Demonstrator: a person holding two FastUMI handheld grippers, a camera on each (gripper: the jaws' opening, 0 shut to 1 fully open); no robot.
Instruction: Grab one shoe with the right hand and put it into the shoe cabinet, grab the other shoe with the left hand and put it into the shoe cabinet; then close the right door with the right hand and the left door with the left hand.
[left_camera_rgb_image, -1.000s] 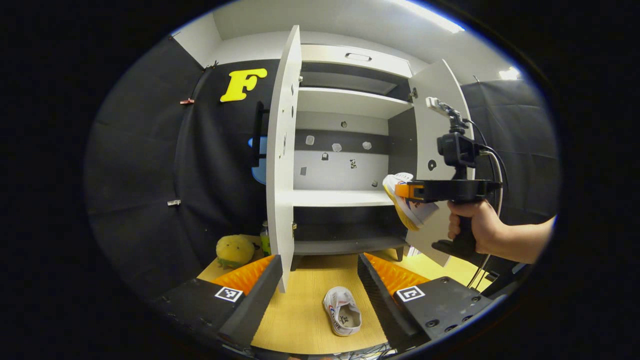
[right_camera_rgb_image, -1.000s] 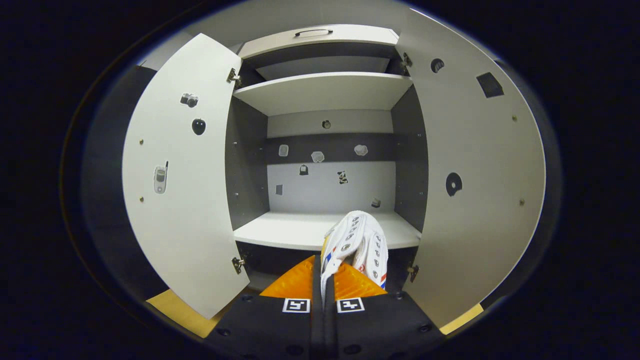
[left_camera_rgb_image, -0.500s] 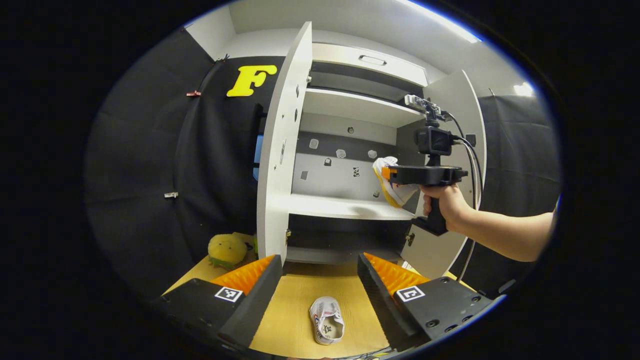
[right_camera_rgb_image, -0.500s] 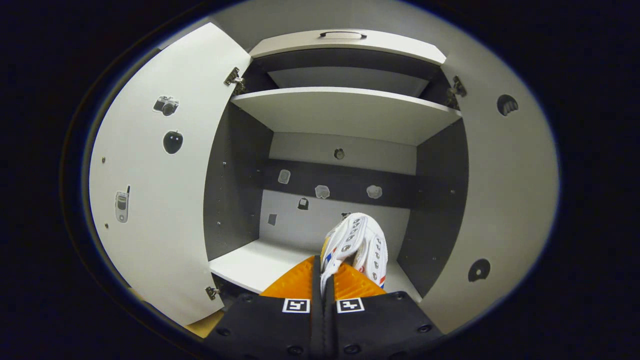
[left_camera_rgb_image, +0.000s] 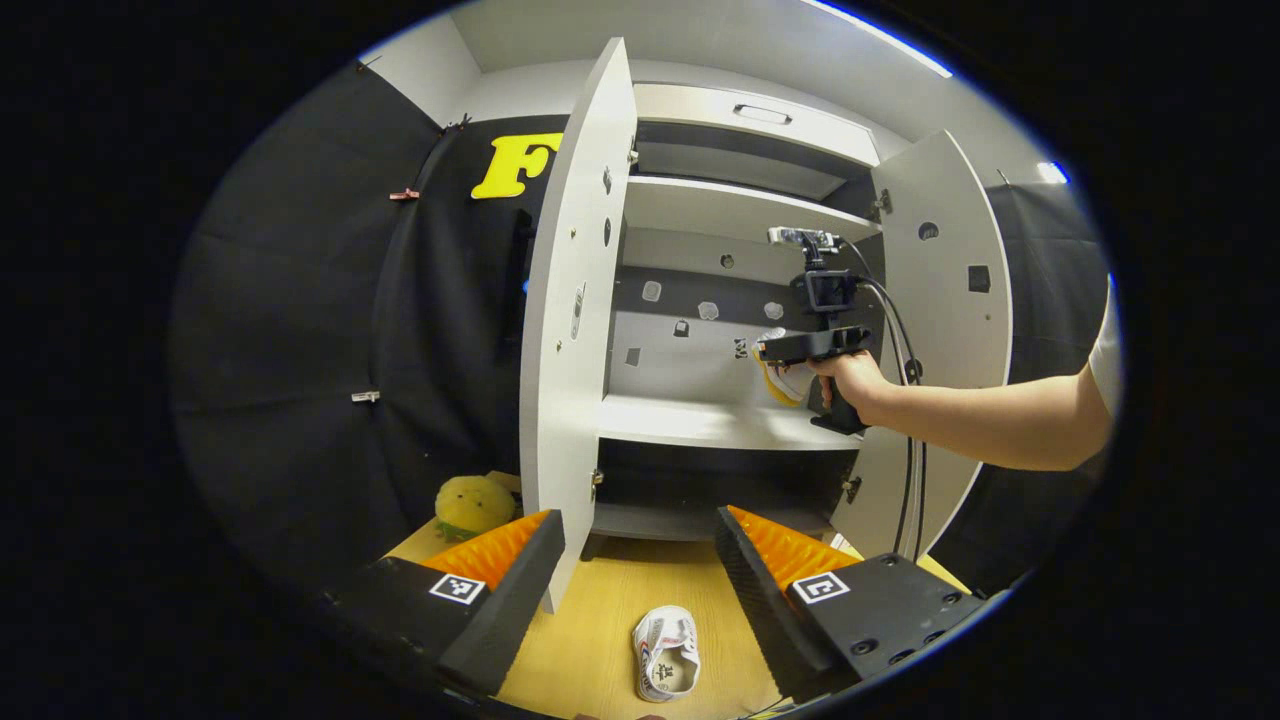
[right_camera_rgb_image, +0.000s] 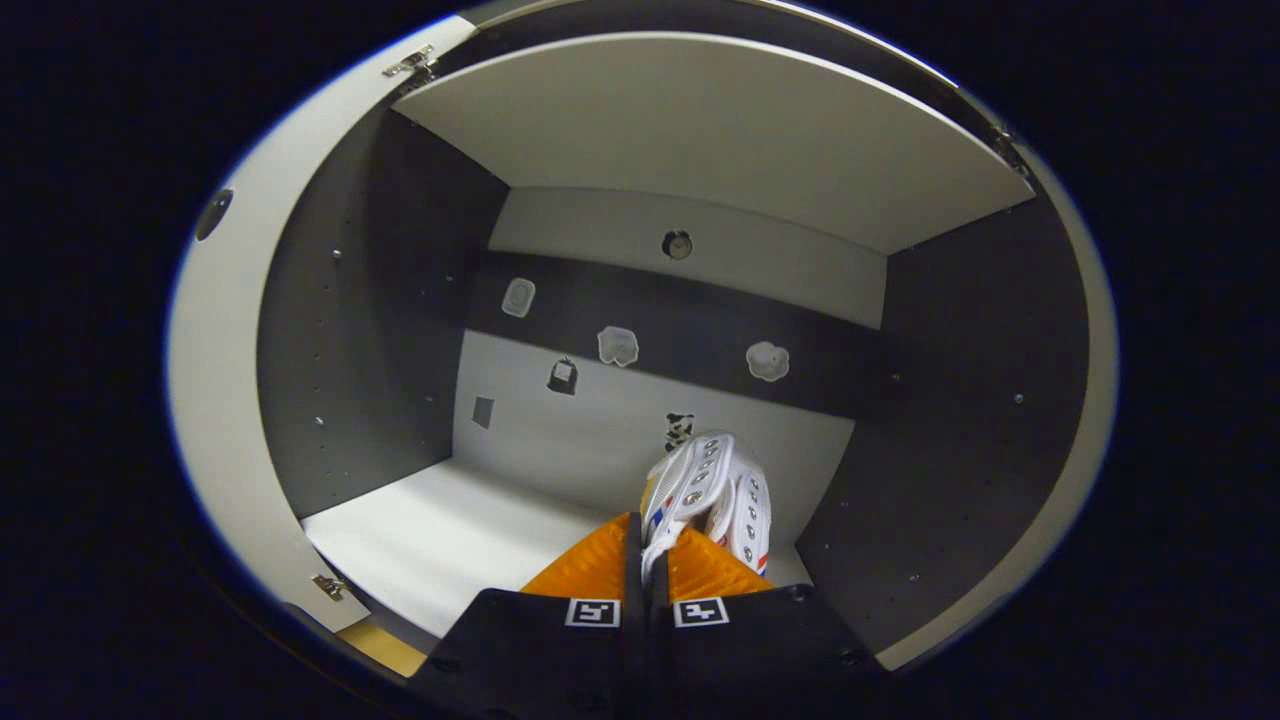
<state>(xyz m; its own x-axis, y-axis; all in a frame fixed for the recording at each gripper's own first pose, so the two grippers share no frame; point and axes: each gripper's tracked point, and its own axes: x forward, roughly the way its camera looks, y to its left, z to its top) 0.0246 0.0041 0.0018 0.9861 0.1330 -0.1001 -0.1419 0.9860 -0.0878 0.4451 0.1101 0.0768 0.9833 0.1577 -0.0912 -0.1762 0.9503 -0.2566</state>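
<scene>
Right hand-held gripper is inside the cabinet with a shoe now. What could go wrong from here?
The right hand-held gripper pinches only an edge of the shoe, which hangs above the shelf; released here, it may tumble or land on its side. The other shoe lies on the floor before the left door.

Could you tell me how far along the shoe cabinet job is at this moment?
Nothing is finished yet. In hand: the right hand-held gripper is shut on the first shoe, holding it inside the cabinet above the middle shelf. Left: the second shoe lies on the floor below the open left hand-held gripper, and both doors stand open.
</scene>
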